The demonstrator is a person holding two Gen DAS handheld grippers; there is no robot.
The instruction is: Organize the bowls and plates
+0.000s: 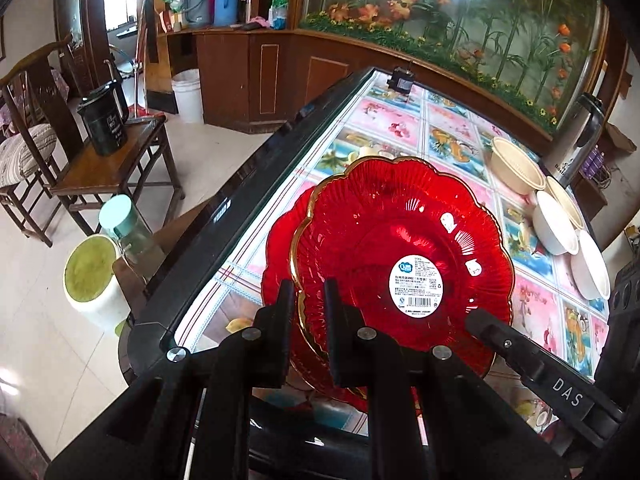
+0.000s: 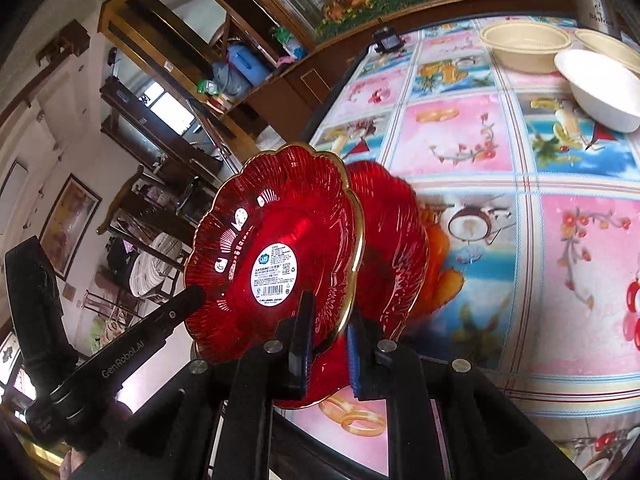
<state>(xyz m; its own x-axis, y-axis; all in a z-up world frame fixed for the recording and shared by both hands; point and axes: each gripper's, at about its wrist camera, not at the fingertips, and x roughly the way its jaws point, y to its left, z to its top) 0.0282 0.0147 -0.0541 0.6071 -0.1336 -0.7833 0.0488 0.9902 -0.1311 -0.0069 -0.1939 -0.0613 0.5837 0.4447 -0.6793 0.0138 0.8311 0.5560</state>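
My left gripper [image 1: 308, 312] is clamped on the near rim of the upper red plate [image 1: 404, 248], one finger on each side of the gold edge, in the lower centre of the left wrist frame. My right gripper [image 2: 329, 334] is clamped on the same plate [image 2: 276, 256] from its other side, at the lower centre of the right wrist frame; its blue pads [image 2: 352, 356] press against the rim. So I hold this plate with both tools, tilted and raised.

The table [image 1: 256, 184] with the flowery cloth fills the middle and right of both frames. A second red plate [image 1: 280, 232] lies directly under the held one, showing past it on the left side in the left wrist view (I cannot tell if the two still touch). On the held plate a round white sticker [image 1: 416, 282] sits near the centre.

At the right edge of the left wrist frame the bowls stand in a row, well apart from the plates: a cream bowl [image 1: 514, 166], then a white bowl [image 1: 556, 224] leaning on its neighbours. A steel kettle [image 1: 576, 136] stands behind them.
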